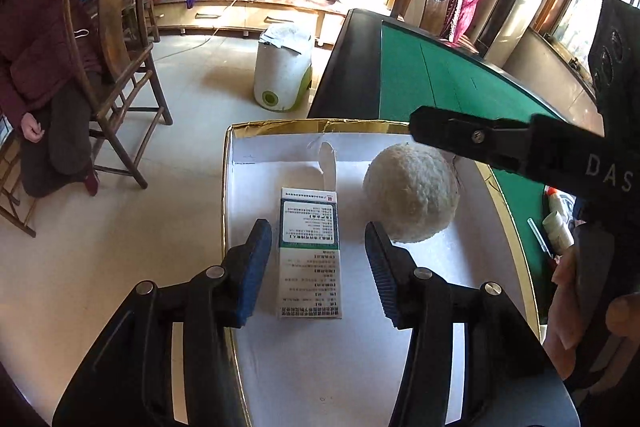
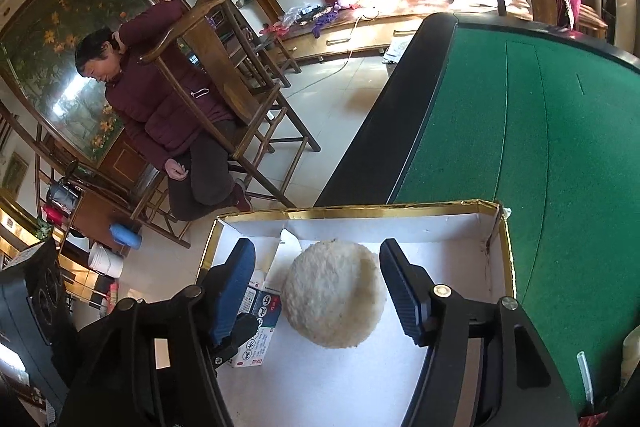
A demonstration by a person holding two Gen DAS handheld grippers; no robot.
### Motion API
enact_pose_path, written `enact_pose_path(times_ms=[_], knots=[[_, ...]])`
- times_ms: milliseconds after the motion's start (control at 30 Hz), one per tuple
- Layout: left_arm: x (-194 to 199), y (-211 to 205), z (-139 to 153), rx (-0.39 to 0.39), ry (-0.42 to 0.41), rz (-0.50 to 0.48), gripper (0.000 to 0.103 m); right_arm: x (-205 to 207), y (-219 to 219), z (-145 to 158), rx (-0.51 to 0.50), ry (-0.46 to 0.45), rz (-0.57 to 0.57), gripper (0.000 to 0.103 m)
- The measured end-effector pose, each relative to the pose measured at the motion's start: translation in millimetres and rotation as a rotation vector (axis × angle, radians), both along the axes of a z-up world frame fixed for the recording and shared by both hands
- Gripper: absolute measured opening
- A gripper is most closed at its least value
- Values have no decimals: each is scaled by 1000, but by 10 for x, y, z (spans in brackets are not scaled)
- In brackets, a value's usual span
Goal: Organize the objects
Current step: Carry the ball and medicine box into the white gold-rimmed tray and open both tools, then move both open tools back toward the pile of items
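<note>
Your left gripper (image 1: 318, 263) hangs over the tray (image 1: 240, 135), a shallow white one with a gold rim, set on the near edge of the green table (image 1: 432, 79). Its jaws stand partly apart on either side of the carton (image 1: 309, 251), which lies flat on the tray floor with its end flap up; the blue pads (image 1: 256, 267) clear the carton on both sides, so you hold nothing there.

Your right gripper (image 2: 318, 291) is over the same tray, jaws moderately wide, with the ball (image 2: 334, 293) between them (a fuzzy off-white one, resting on the tray floor). There is a gap between each pad and the ball, so it is not gripped. From the right wrist view the carton (image 2: 256, 319) lies just left of the ball, partly hidden behind your left finger.

In the left wrist view the ball (image 1: 412, 193) sits just right of the carton, close but apart.

Beyond the table a person (image 2: 160, 99) in a maroon jacket sits on a wooden chair (image 2: 224, 67).
</note>
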State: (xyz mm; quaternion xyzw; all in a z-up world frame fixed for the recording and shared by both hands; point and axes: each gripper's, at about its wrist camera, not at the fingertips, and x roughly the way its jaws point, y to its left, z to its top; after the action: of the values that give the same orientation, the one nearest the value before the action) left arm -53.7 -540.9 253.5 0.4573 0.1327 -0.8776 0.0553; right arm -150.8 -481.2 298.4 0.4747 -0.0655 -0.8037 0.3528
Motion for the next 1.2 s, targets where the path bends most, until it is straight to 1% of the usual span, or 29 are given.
enact_pose_path(times_ms=[100,200,300,400,467,533,567,633,700,767,833,867,933,1000,1033,1133,1200], knots=[[114,51,26,6,16,-27,49,93,182,136,-35,26,-4,65],[251,152,91,1,34,-61,49,238,469,263,-89,27,11,65],[428,320,176,6,59,-107,49,491,853,402,-121,53,32,65],[640,553,315,-5,91,-161,49,788,1309,479,-172,49,61,65],[798,764,449,-18,135,-220,49,1016,1641,500,-194,51,76,66],[945,998,543,-25,148,-292,49,1237,1993,506,-213,70,89,66],[1029,1162,570,-25,154,-335,49,1341,2173,489,-220,78,86,69],[1208,1456,633,-16,169,-415,49,1505,2525,417,-242,75,97,74],[1406,1724,641,6,180,-471,49,1638,2841,299,-226,60,120,75],[1560,1954,596,19,167,-505,49,1756,3108,159,-183,59,131,76],[1700,2150,532,19,168,-522,49,1839,3309,-42,-158,20,175,76],[1749,2221,491,29,160,-525,49,1855,3372,-154,-134,-5,188,76],[1816,2330,428,67,141,-538,49,1864,3468,-298,-109,-22,190,76],[1860,2438,383,94,121,-544,49,1856,3532,-414,-136,-42,206,76],[1878,2497,373,89,112,-550,49,1853,3535,-468,-143,-60,213,76],[1928,2625,372,70,101,-583,49,1892,3485,-597,-117,-115,241,76],[1969,2698,383,83,94,-606,49,1990,3469,-594,-101,-147,274,76]])
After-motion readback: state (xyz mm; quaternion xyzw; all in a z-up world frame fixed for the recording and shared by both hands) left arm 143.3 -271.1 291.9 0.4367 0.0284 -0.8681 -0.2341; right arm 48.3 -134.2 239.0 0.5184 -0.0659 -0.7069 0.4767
